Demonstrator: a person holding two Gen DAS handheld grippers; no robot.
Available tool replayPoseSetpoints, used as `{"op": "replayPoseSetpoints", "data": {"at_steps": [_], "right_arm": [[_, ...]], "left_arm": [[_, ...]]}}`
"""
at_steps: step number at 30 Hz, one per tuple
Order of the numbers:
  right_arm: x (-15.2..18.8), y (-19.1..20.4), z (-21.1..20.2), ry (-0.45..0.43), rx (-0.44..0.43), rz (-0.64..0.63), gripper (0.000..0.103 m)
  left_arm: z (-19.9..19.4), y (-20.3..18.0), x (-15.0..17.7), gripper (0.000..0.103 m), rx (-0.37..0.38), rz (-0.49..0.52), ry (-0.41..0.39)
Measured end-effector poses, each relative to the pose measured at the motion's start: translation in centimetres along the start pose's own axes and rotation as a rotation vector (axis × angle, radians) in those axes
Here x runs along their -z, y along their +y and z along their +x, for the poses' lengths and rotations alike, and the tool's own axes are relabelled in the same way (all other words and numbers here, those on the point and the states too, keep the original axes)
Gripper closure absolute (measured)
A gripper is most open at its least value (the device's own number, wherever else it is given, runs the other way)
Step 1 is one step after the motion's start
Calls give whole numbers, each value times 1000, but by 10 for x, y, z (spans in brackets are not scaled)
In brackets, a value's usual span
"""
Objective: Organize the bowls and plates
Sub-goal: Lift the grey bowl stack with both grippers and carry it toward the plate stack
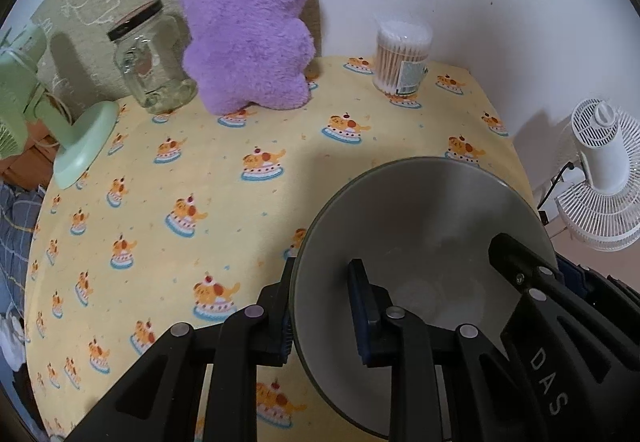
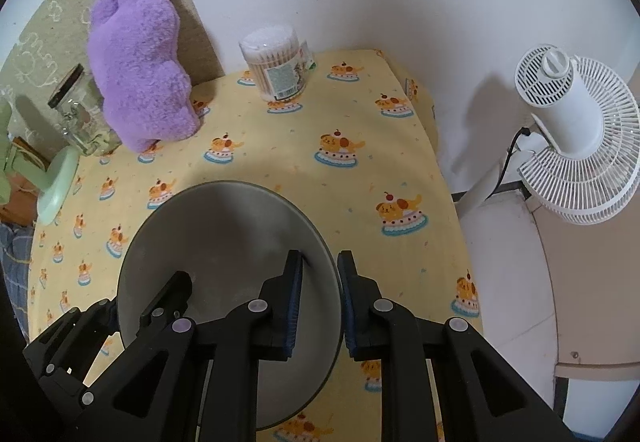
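Observation:
A grey metal bowl (image 1: 424,226) is held above the yellow patterned tablecloth (image 1: 240,209). My left gripper (image 1: 324,310) is shut on the bowl's left rim, one finger outside and one inside. My right gripper (image 2: 320,306) is shut on the right rim of the same bowl (image 2: 224,234), again one finger on each side. The right gripper's fingers (image 1: 520,266) show at the bowl's right side in the left wrist view. The left gripper's fingers (image 2: 168,302) show at the bowl's left in the right wrist view. No plates are in view.
At the back of the table stand a purple plush toy (image 1: 252,29), a glass jar with a black lid (image 1: 152,57), a tub of cotton swabs (image 1: 402,57) and a green desk fan (image 1: 48,113). A white floor fan (image 2: 576,137) stands off the table's right edge.

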State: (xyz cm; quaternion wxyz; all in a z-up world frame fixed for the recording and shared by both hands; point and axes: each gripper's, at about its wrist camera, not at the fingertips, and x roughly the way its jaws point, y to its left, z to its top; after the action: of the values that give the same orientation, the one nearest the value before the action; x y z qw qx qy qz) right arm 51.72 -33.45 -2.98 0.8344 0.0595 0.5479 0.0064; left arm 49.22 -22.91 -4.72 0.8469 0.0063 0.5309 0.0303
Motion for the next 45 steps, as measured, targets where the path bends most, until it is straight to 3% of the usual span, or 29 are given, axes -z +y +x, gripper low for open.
{"op": "replayPoseSetpoints", "data": {"at_steps": [8,24,45], "right_arm": [[13,17,-34,-21,-2,-17,82],[62,66,-117,-84,37,-7,82],[158,191,-171,-113,24,-9,82]], "left_arm": [[-33,17,13,81,12,-52,-18],[-109,70,54,81,73,-40,-77],[-168,209,130,81,69,-36,-113]]}}
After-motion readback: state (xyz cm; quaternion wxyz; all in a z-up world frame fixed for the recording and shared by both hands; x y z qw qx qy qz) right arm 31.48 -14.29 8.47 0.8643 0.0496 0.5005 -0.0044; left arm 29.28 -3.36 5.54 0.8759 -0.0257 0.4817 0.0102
